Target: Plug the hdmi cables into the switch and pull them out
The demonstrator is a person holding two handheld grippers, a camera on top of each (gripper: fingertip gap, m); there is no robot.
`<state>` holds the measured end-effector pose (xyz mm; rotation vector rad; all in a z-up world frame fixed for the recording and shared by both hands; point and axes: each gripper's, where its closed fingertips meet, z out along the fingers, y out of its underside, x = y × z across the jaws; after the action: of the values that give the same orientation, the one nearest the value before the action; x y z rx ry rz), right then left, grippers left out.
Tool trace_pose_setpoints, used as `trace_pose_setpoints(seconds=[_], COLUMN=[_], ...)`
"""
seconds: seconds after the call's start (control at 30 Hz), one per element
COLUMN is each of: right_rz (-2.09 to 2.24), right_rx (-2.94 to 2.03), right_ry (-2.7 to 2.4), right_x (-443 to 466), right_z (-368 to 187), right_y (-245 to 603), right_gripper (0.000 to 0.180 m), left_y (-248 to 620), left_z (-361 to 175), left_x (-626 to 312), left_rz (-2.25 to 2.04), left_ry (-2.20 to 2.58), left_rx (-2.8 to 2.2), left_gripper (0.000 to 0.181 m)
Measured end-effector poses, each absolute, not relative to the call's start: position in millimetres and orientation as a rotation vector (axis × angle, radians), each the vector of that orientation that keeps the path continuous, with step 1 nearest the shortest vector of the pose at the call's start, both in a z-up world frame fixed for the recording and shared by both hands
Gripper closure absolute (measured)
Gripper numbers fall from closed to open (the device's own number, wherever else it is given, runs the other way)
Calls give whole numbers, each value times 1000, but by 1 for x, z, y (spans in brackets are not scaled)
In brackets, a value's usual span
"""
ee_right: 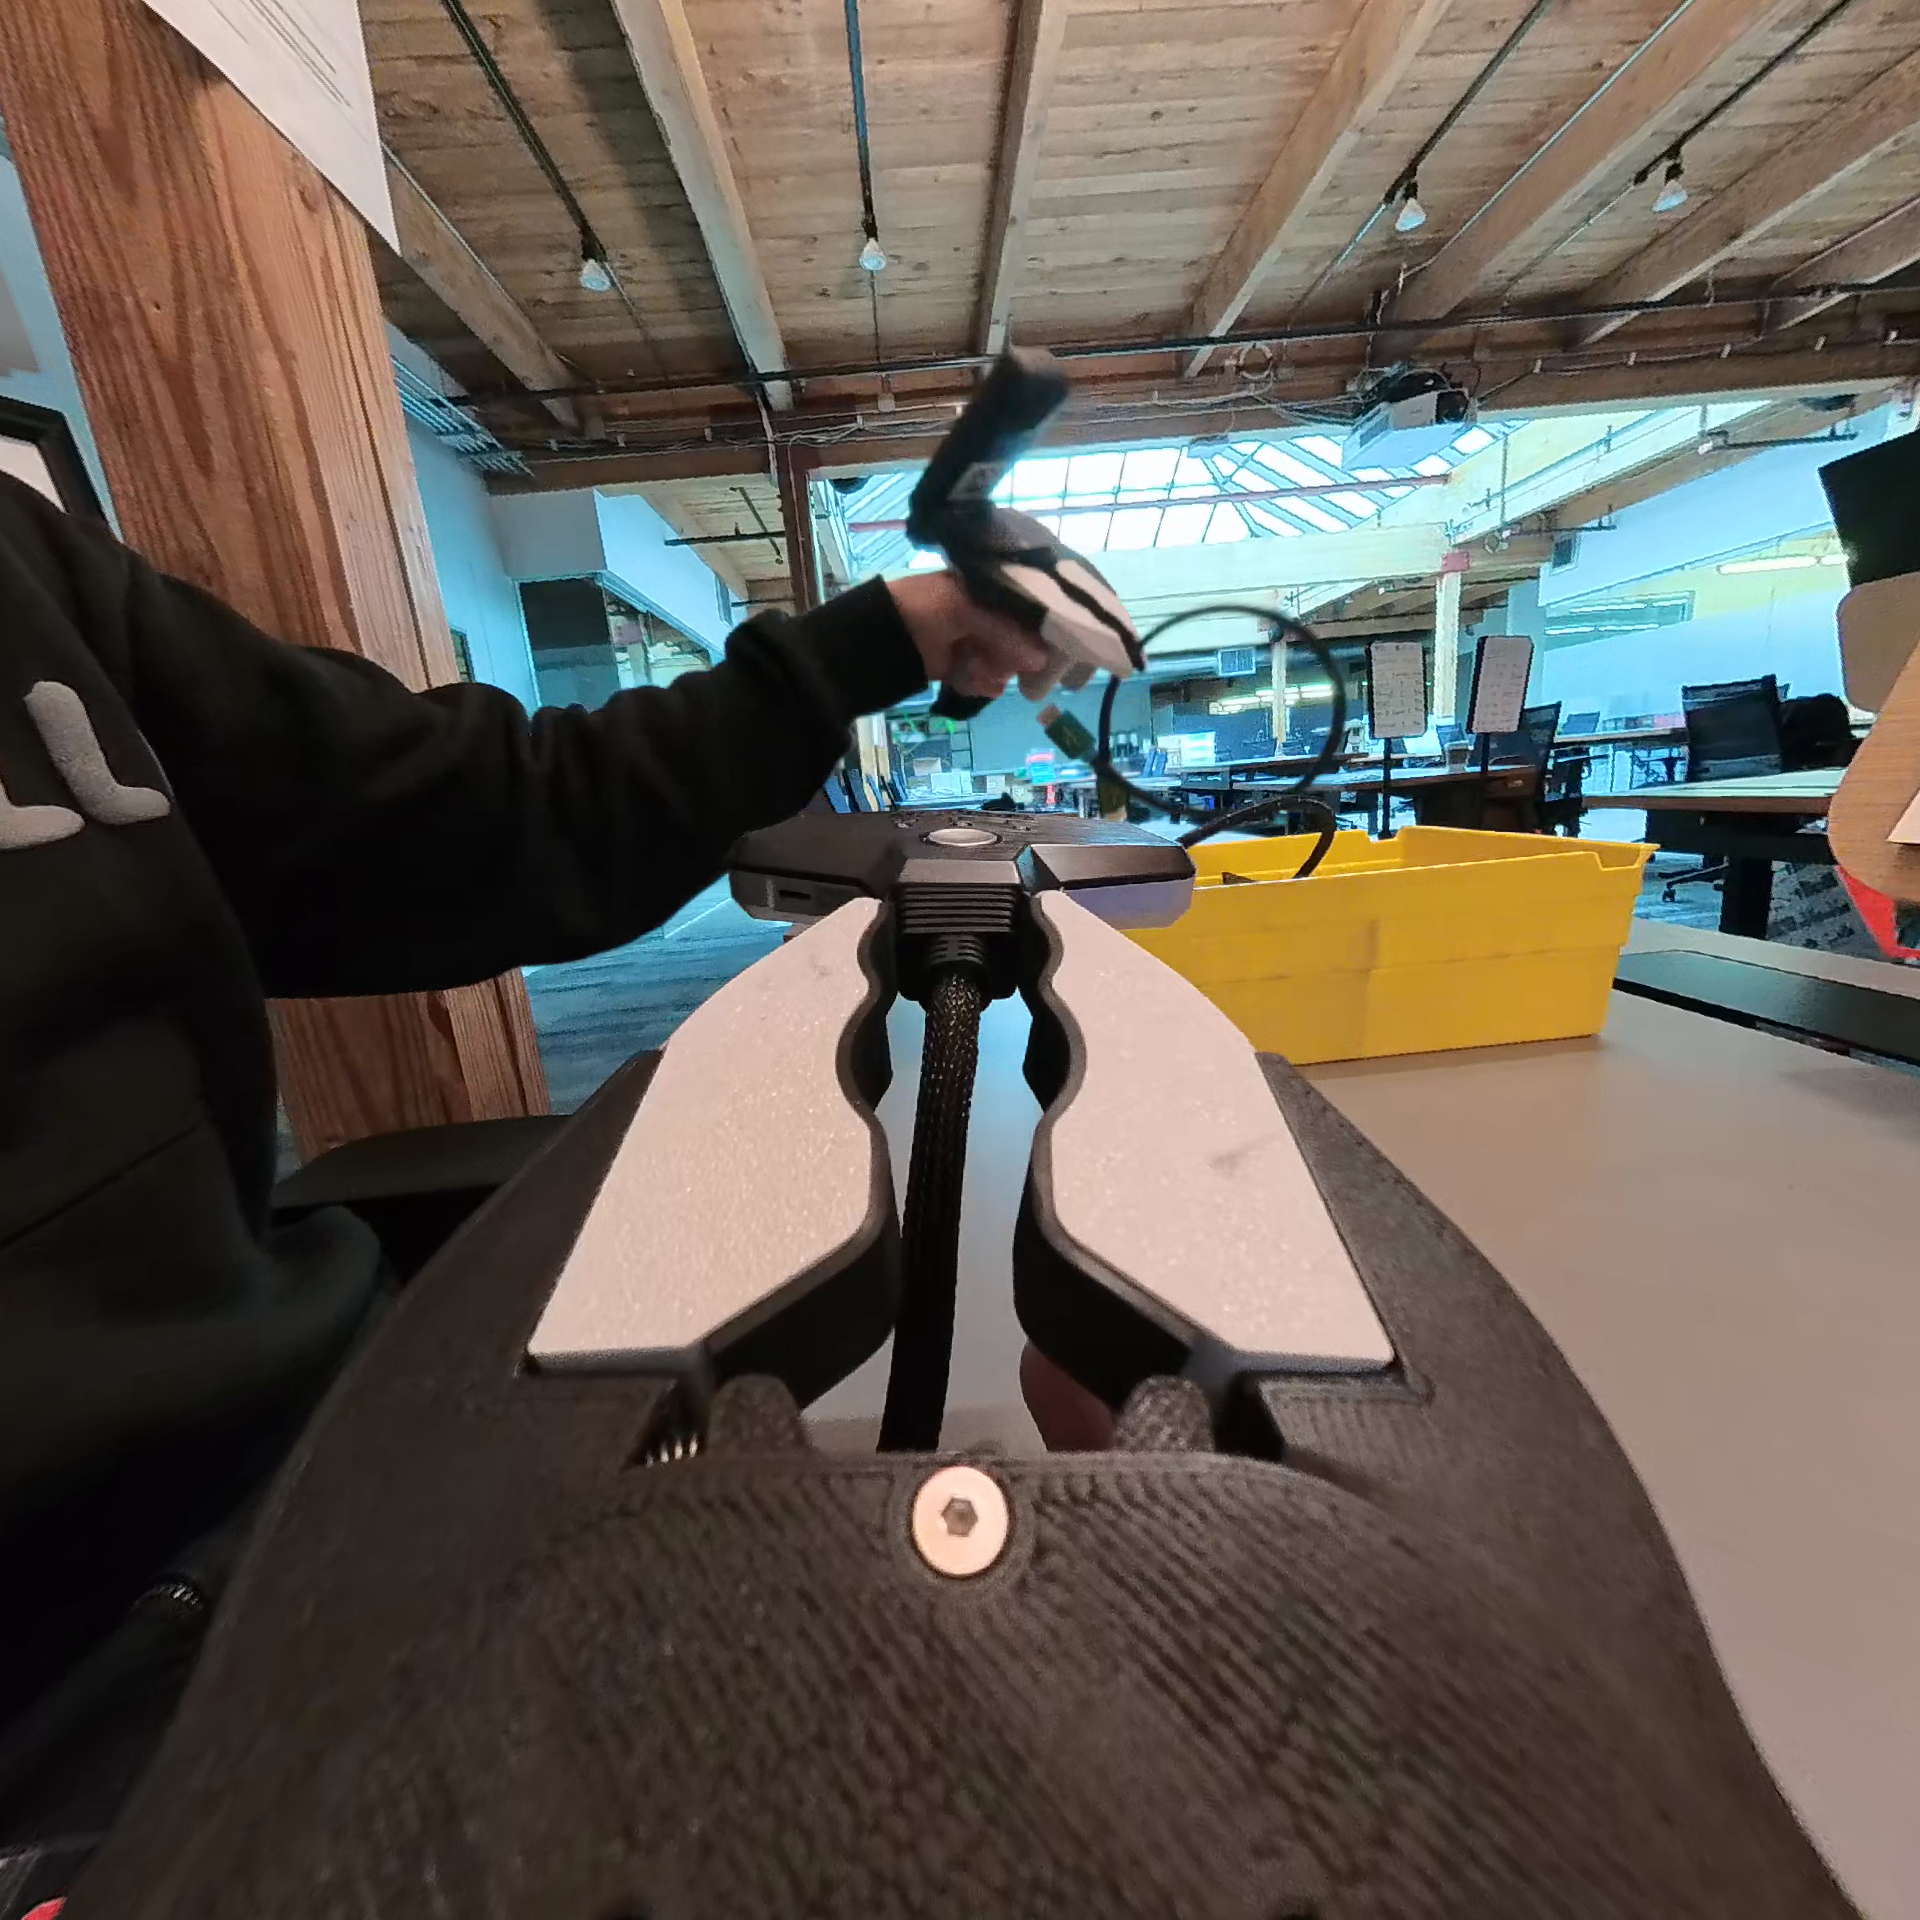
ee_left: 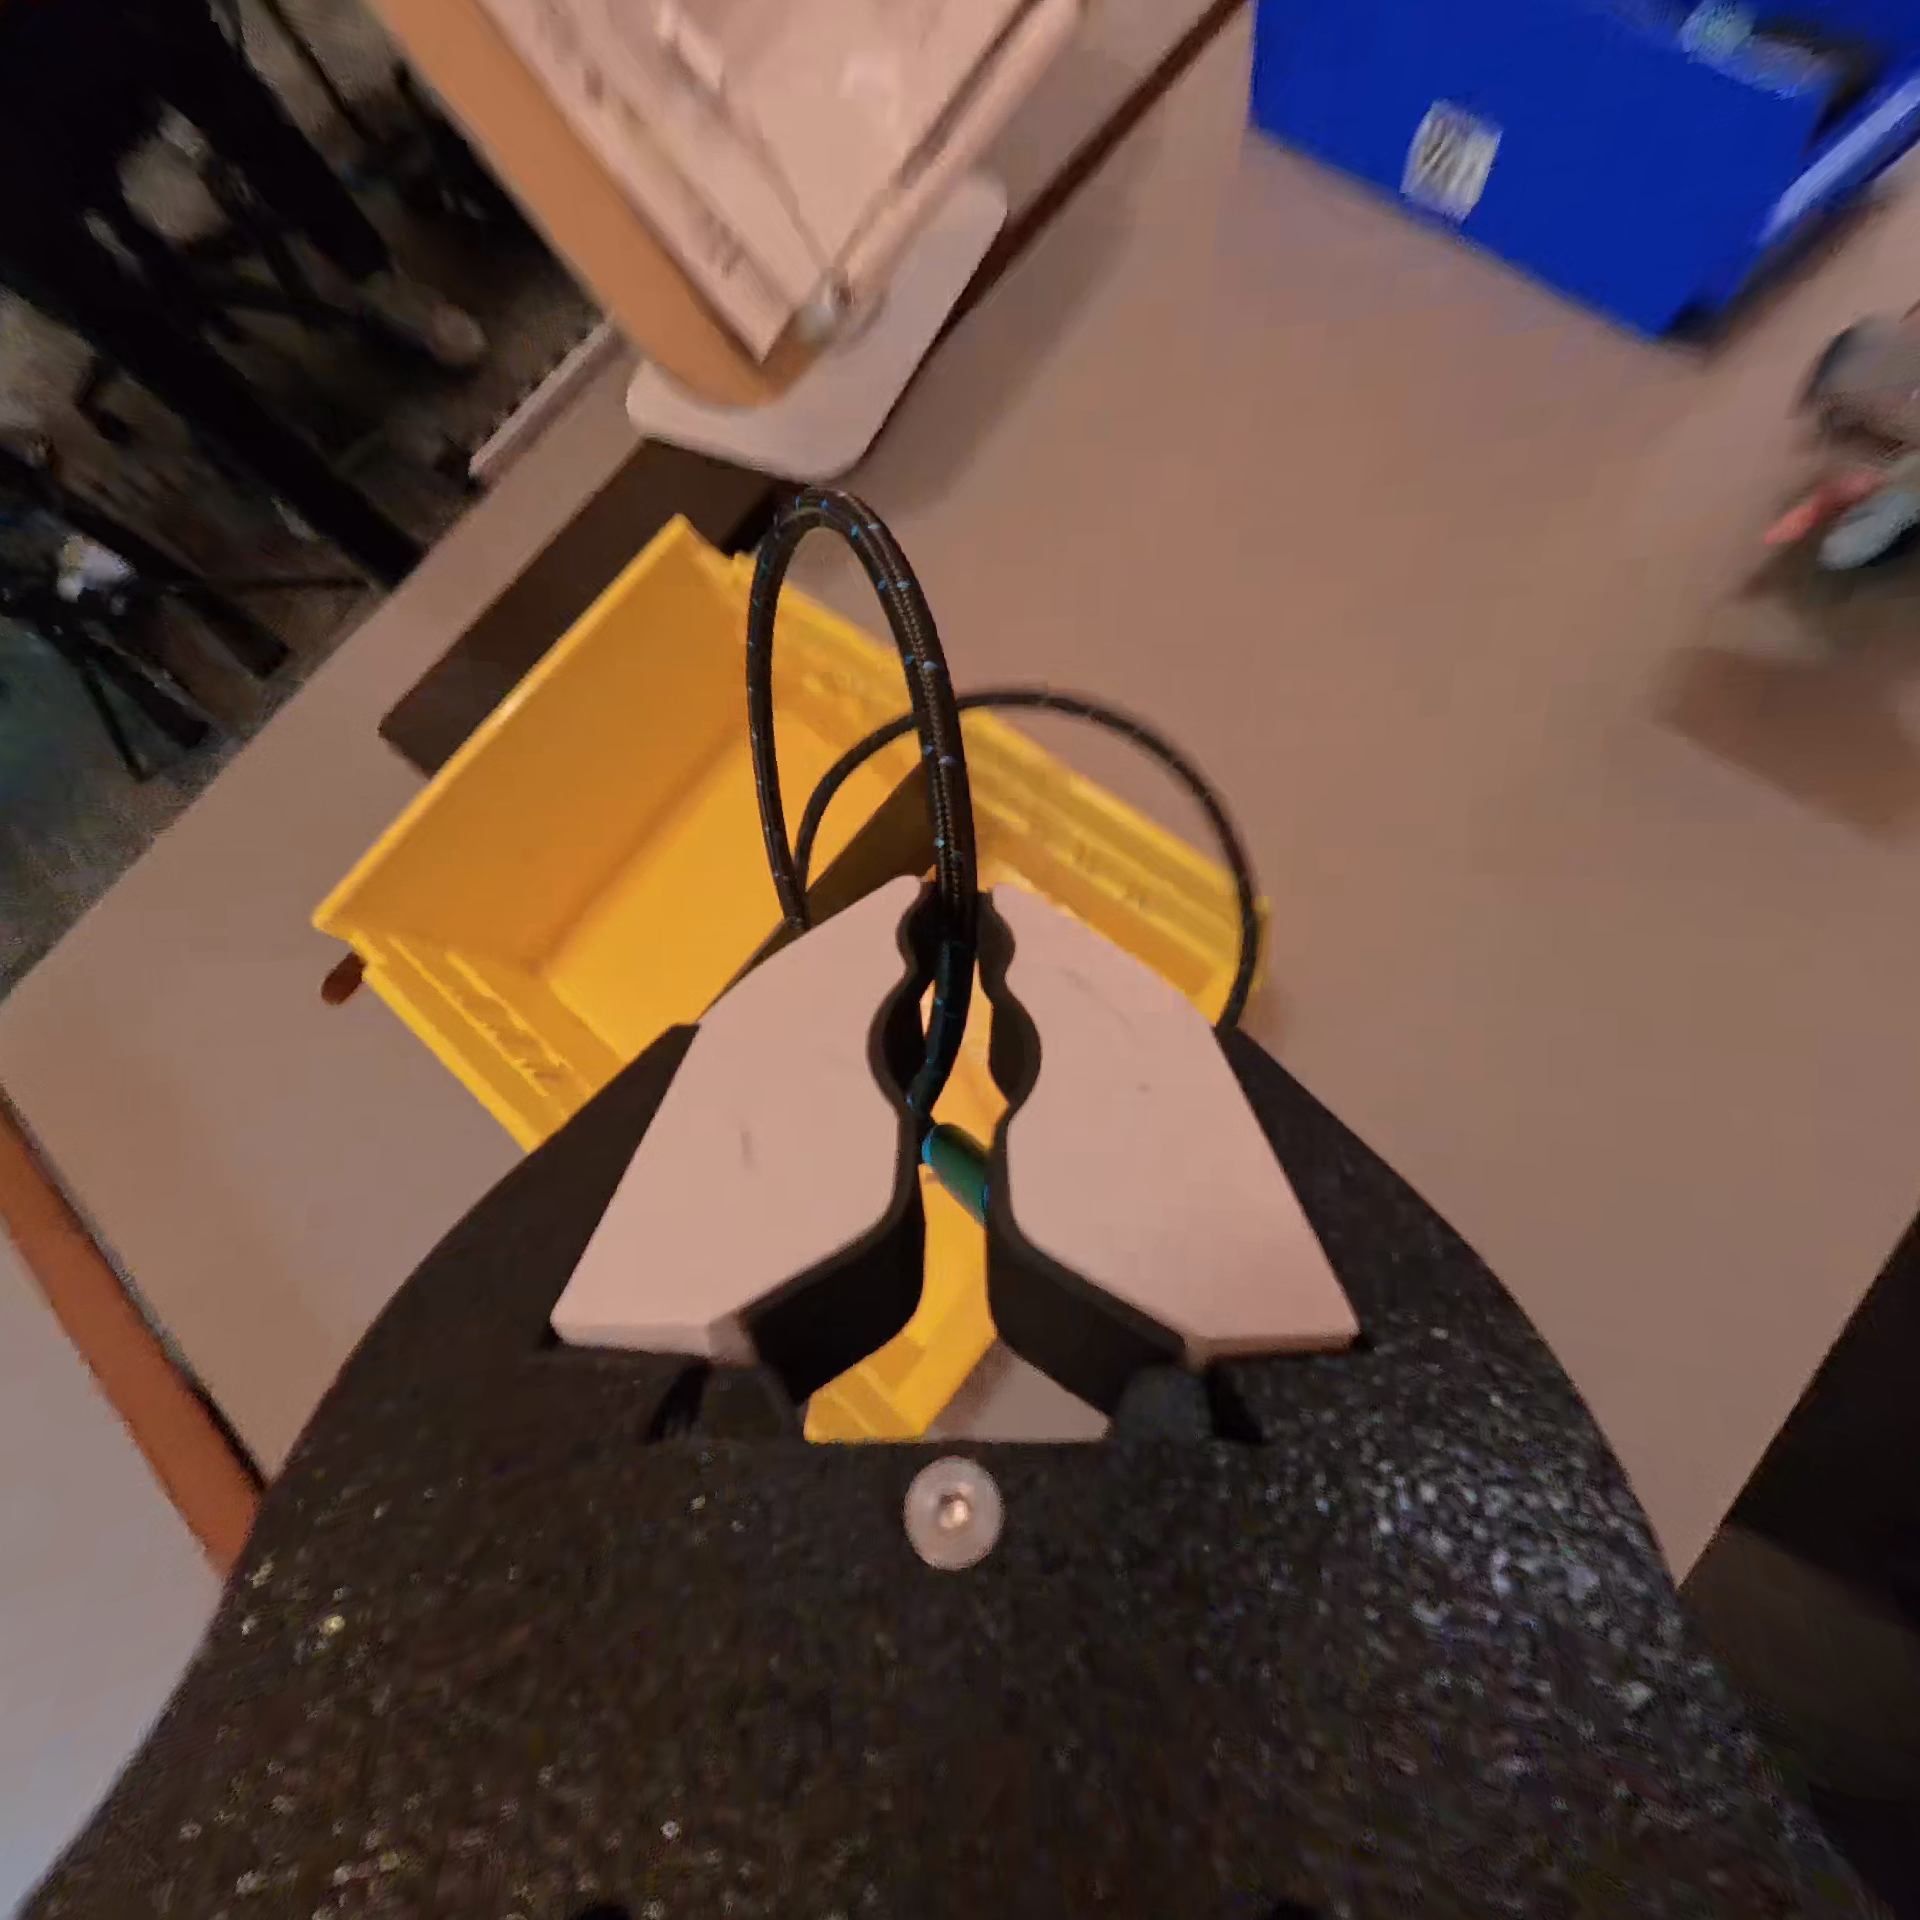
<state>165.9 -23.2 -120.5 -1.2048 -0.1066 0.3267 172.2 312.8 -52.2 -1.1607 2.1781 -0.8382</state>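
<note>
In the left wrist view my left gripper is shut on a black braided hdmi cable with blue flecks. The cable loops up over a yellow bin, and its green plug hangs free between my fingers. In the right wrist view my right gripper is shut on the ribbed plug of a thick black braided cable, which sits in the black and grey switch. The left gripper shows farther off, raised in a hand, with the looped cable and the green plug hanging below it.
The yellow bin stands on the grey table just behind the switch. A blue box and a pale stand sit at the table's far side. A wooden pillar and the person's black sleeve are to the left.
</note>
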Motion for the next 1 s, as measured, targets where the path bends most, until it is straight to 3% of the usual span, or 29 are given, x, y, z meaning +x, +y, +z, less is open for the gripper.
trace_pose_setpoints(seconds=[0.17, 0.33, 0.53, 0.73, 0.87, 1.0], right_rz=[300, 274, 264, 323, 377, 389], right_rx=[-1197, -1103, -1072, -1046, -1030, -1017], right_ry=[-89, -55, -78, -141, -183, -192], right_x=[171, 182, 181, 171, 163, 162], right_z=[-119, -106, -101, -97, -94, -93], right_y=[-26, -44, -54, -62, -67, -69], right_gripper=[157, 157, 157, 157, 157, 158], left_y=[243, 157, 96, 45, 62, 92], left_z=[-19, -54, -127, -117, -168, -185], left_x=[155, 135, 136, 145, 149, 147], left_rz=[-1095, -1101, -1118, -2022, -1972, -1869], left_ry=[2197, 2337, 2408, 2085, 2001, 1810], left_rx=[-911, -696, -1148, -1537, -1760, -1844], left_gripper=[174, 174, 174, 175, 174, 172])
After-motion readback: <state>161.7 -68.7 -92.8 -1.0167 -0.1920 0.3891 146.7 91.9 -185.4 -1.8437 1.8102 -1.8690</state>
